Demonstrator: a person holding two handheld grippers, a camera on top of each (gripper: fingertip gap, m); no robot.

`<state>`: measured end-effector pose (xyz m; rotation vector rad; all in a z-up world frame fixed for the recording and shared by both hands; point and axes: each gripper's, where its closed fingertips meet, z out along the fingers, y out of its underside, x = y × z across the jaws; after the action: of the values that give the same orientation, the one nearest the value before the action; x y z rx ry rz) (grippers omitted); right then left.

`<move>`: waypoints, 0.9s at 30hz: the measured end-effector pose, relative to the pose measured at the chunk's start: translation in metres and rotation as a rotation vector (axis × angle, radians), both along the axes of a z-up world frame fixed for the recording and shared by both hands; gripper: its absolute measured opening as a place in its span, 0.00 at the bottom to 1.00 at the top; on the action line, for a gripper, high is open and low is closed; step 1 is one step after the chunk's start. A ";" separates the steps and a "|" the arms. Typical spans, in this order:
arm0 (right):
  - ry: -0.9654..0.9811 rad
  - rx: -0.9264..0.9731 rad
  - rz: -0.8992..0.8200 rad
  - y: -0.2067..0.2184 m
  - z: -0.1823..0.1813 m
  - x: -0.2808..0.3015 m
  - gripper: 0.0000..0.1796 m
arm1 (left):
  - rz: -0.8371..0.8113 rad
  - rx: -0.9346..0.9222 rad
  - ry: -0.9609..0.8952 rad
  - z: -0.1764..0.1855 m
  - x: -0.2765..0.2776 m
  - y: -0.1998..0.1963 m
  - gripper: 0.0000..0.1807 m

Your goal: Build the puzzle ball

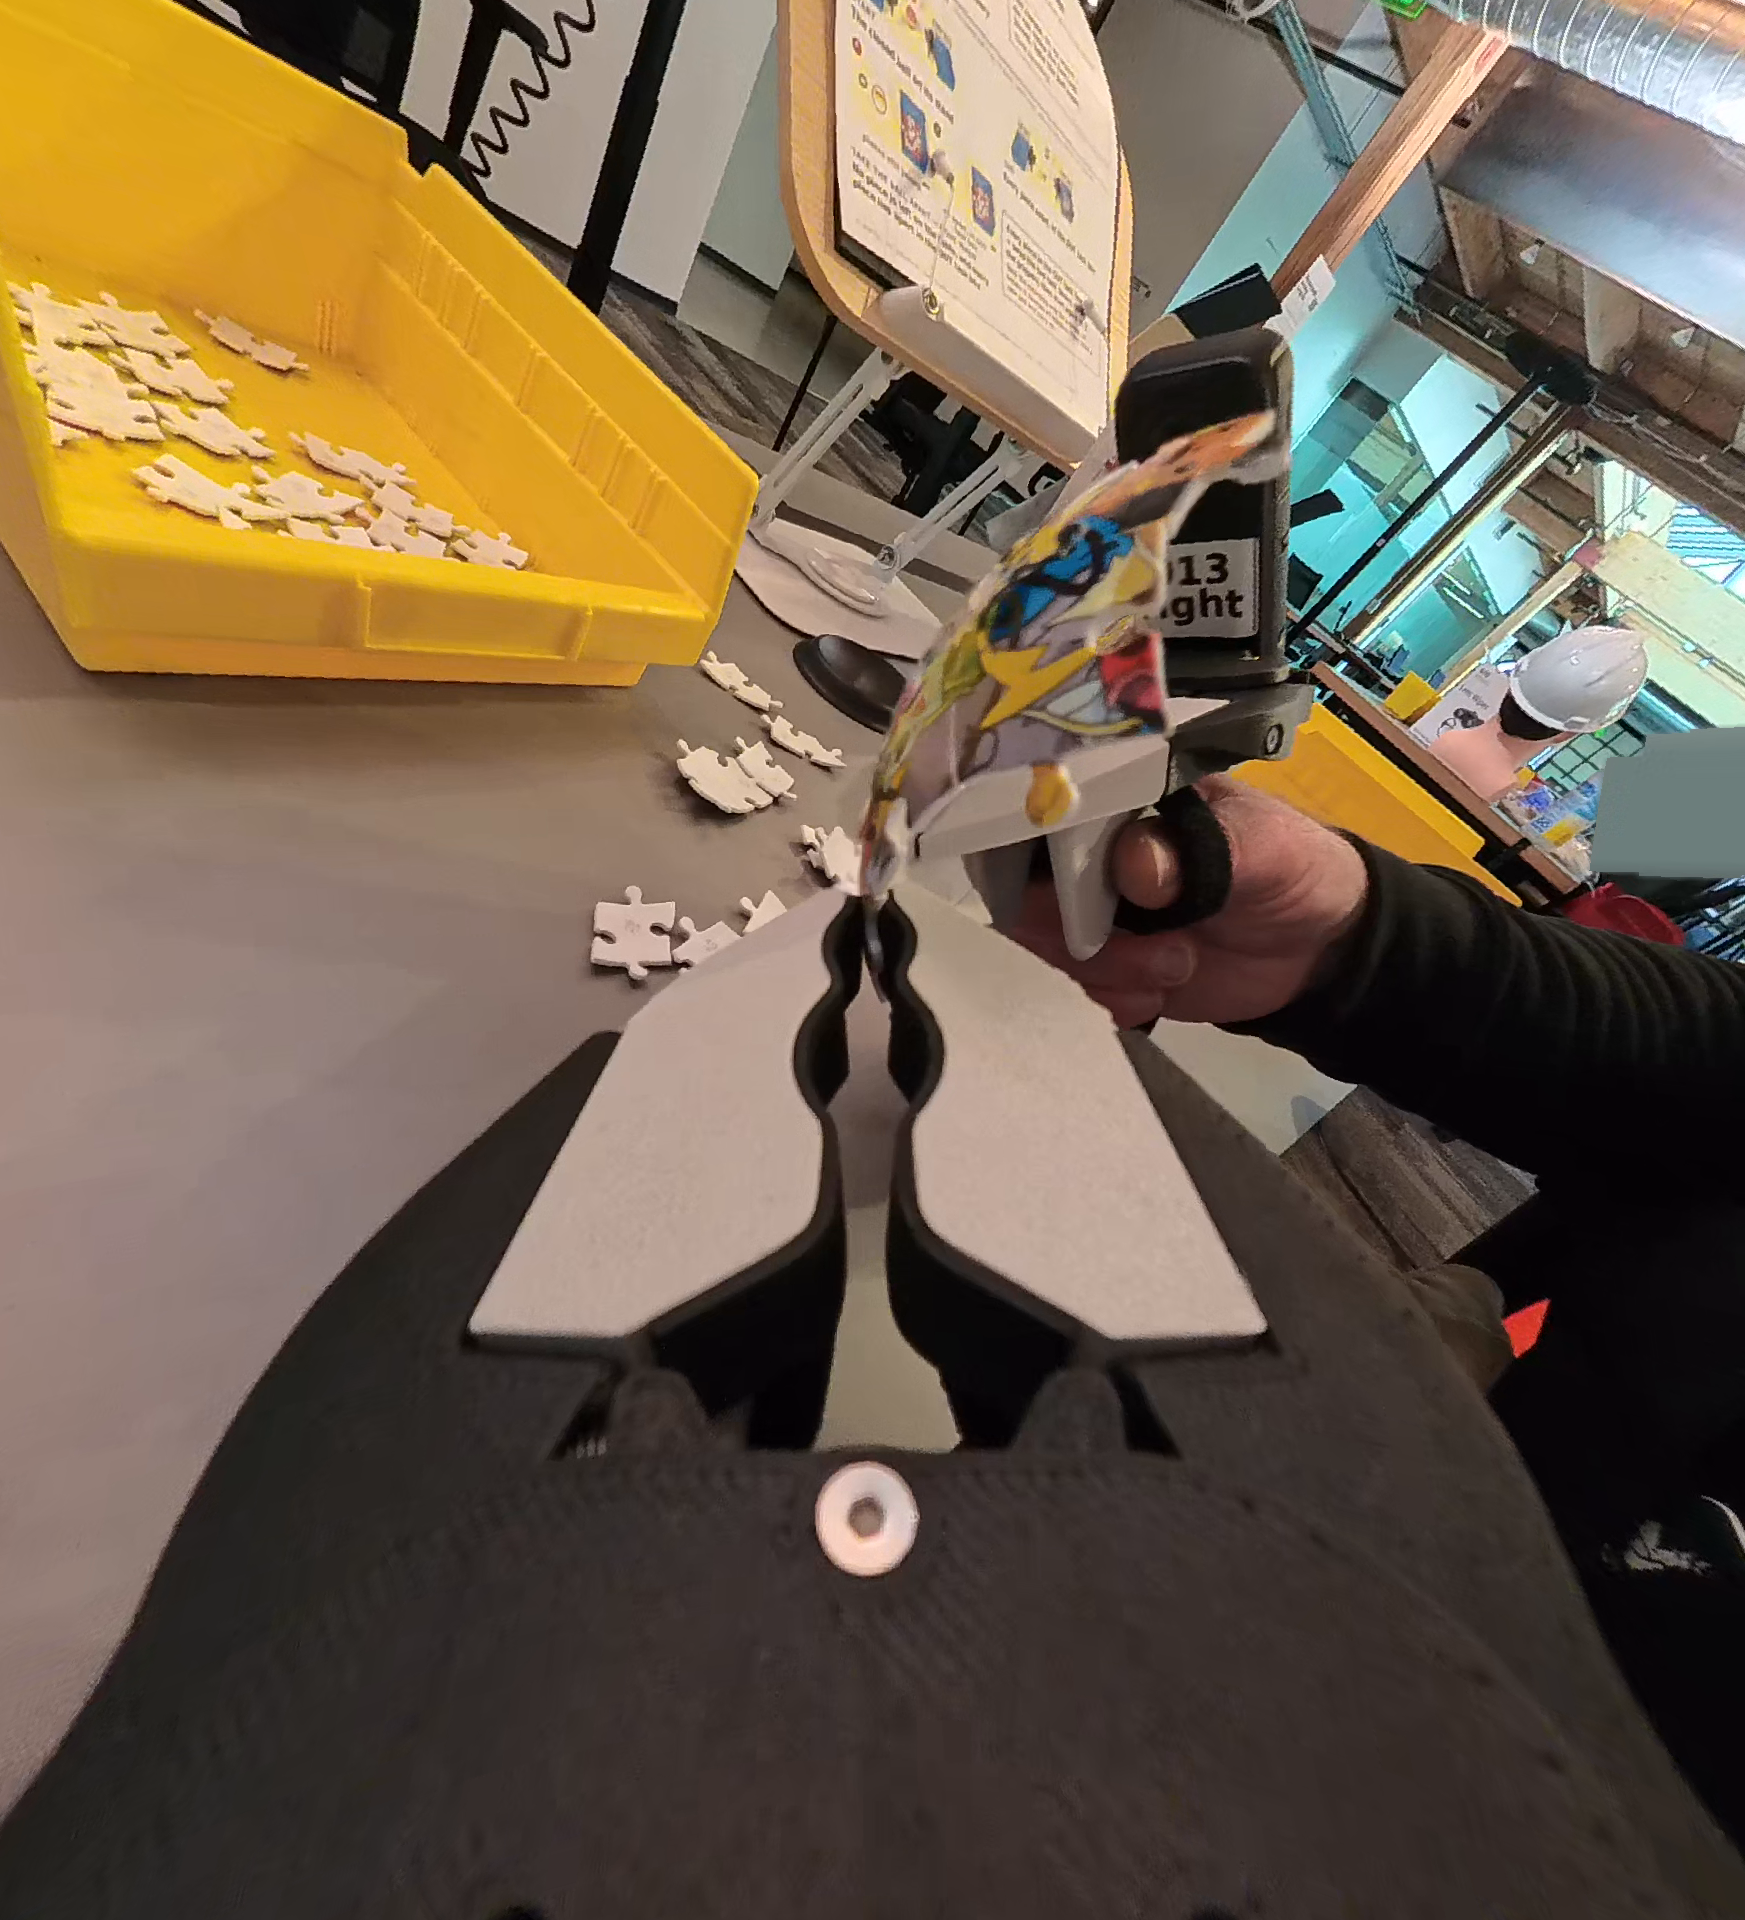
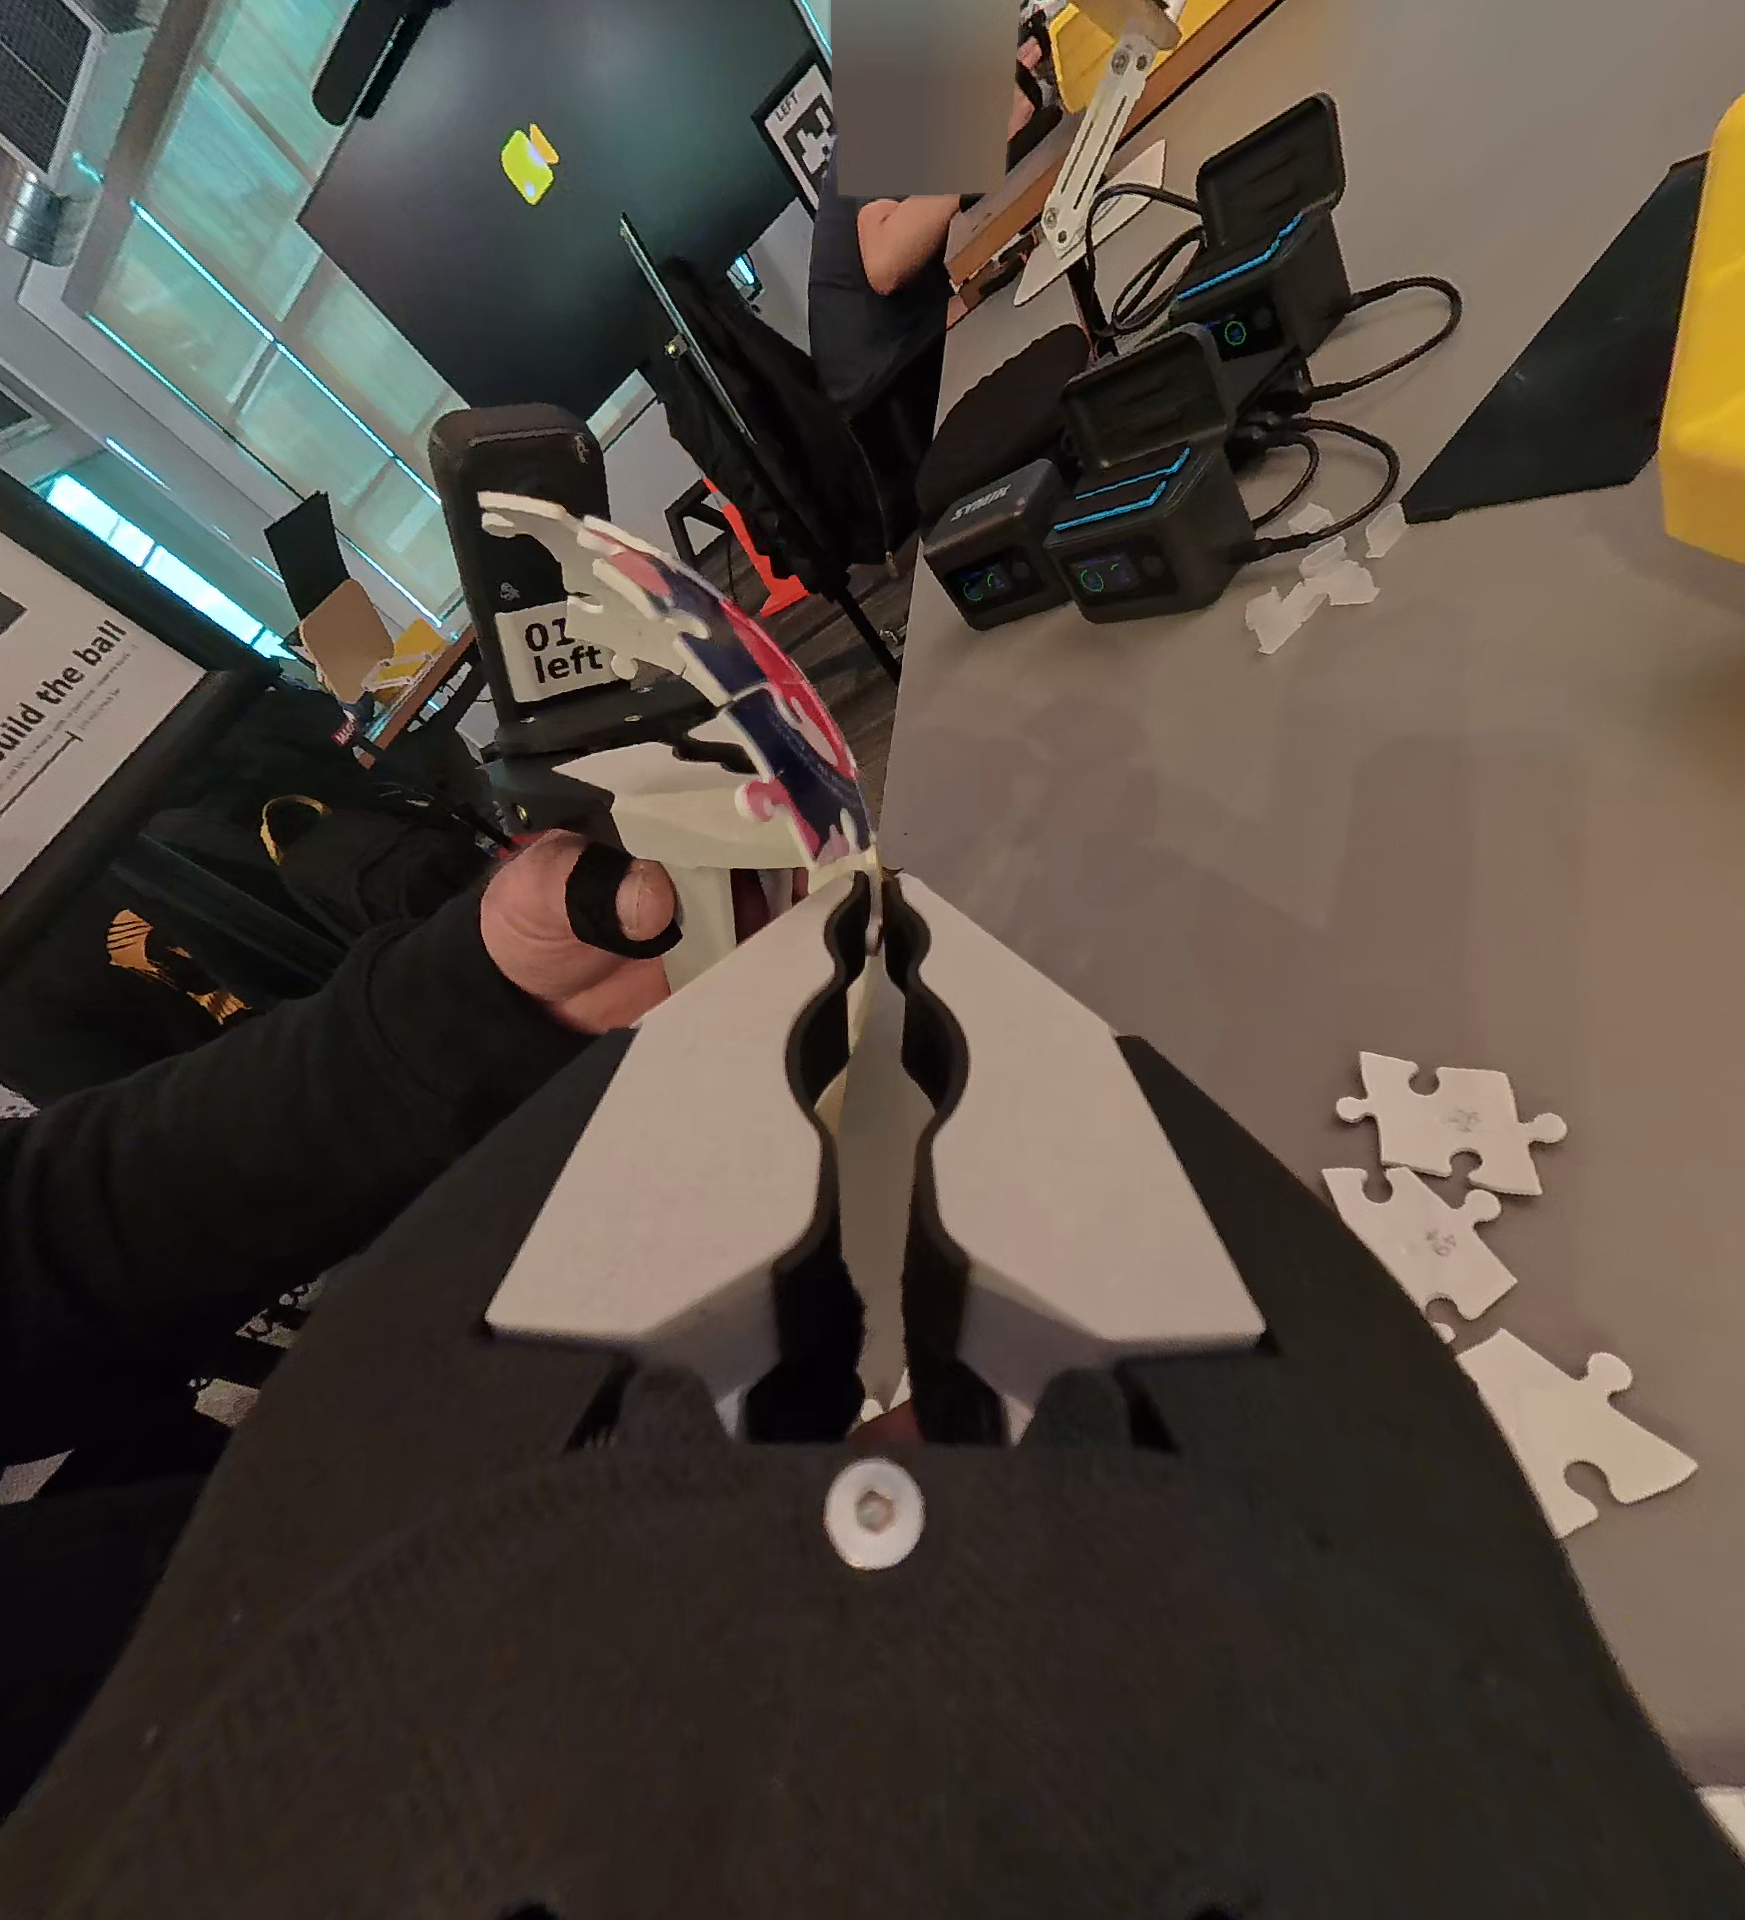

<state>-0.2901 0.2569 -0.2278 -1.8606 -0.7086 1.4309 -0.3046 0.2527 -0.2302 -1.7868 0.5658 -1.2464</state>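
A curved, partly built section of the puzzle ball (image 1: 1044, 644) is held in the air between both grippers. Its printed side is colourful; the right wrist view shows its white back and a blue and red rim (image 2: 743, 686). My left gripper (image 1: 873, 925) is shut on the section's lower edge. My right gripper (image 2: 873, 914) is shut on an edge of the same section, and it shows in the left wrist view (image 1: 915, 842) coming in from the right, held by a hand (image 1: 1221, 914). I cannot tell whether the section is one joined part or two.
A yellow bin (image 1: 556, 613) with several white face-down pieces stands at the left. Loose pieces (image 1: 733, 774) lie on the grey table (image 1: 224, 935), and others lie on it near my right gripper (image 2: 1450, 1122). An instruction board on a stand (image 1: 961, 187) and black boxes with cables (image 2: 1148, 488) stand farther back. Left and right tips are no more than a few centimetres apart.
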 end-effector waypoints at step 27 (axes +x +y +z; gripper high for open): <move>-0.443 0.170 -0.004 0.011 -0.029 0.061 0.09 | 0.085 -0.076 0.286 -0.026 -0.035 0.018 0.01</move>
<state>-0.2290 0.2680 -0.2572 -2.0573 -1.0023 0.9250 -0.3400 0.2710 -0.2558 -2.0484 0.6016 -0.9720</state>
